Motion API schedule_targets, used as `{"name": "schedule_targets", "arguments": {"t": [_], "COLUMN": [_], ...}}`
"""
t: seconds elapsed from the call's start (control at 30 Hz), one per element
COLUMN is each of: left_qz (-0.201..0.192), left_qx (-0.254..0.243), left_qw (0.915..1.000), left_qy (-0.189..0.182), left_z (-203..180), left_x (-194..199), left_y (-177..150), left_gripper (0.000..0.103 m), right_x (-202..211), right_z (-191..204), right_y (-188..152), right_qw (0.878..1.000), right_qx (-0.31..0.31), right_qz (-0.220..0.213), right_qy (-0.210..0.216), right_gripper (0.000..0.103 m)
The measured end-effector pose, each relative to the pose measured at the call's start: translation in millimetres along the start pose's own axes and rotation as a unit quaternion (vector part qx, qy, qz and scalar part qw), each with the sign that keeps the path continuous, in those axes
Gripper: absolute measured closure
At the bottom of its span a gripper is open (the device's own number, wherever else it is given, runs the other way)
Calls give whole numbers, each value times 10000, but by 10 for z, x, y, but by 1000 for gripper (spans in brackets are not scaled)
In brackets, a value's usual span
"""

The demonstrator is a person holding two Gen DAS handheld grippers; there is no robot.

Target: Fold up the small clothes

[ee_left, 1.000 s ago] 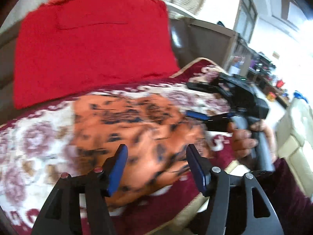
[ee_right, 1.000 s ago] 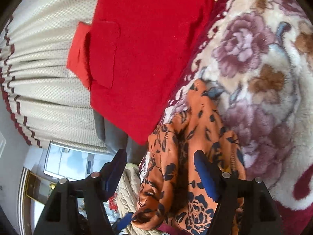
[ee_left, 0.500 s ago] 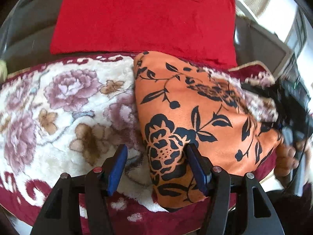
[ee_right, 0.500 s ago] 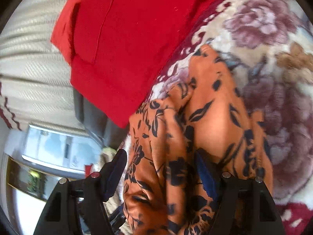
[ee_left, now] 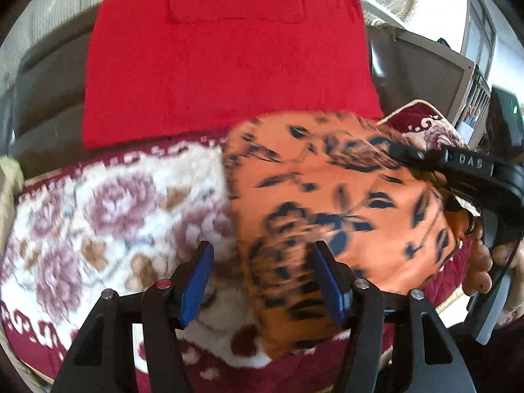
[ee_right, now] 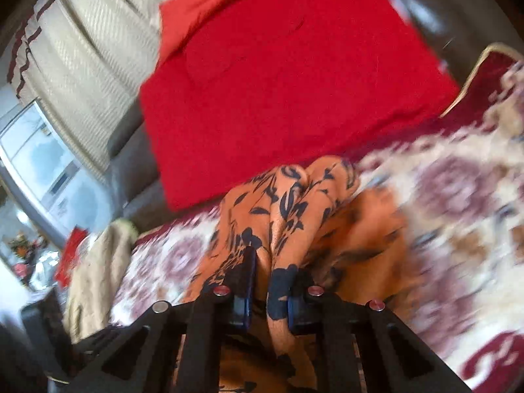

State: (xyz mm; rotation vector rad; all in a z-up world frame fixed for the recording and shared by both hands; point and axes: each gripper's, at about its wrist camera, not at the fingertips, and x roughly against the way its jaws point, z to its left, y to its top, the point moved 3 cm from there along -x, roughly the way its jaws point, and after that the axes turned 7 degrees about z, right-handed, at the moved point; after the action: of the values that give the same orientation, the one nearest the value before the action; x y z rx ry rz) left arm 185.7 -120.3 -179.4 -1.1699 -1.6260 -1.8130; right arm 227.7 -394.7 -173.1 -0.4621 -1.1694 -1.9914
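Orange floral garment [ee_right: 288,203] pinched in right gripper [ee_right: 267,291] jaws.

We see an orange cloth [ee_left: 330,196] with a black leaf print, thin and smooth with a faint sheen, creasing into soft folds where the right gripper [ee_right: 267,290] pinches it. Under it lies a blanket [ee_left: 108,203] of thick, fluffy pile, matt, patterned with flowers. Behind, the red cushion [ee_left: 226,59] looks like a coarse, matt woven fabric with stitched seams. The left gripper [ee_left: 262,278] has matt black plastic arms, blue rubbery-looking pads [ee_left: 196,281] and small shiny metal pins. The curtain [ee_right: 88,42] is a ribbed, textured cream fabric.
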Motion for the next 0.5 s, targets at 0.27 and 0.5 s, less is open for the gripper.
{"name": "schedule_targets", "arguments": {"t": [0.27,0.5], "left_qz": [539,460], "left_qx": [-347,-236], "left_qw": [9967,9977], "left_qy": [503,430], "left_z": [-188,-99], "left_x": [-535,-401], "left_y": [-49,-113], "left_gripper": [39,39], "right_x": [-416,133], "right_z": [-942,-974], "right_y": [-212,-137], "right_qw": [9835,9912], "right_qx": [-1335,-1278], "right_qz": [1107,284], "right_qy": [521,199], "right_gripper": [87,85]}}
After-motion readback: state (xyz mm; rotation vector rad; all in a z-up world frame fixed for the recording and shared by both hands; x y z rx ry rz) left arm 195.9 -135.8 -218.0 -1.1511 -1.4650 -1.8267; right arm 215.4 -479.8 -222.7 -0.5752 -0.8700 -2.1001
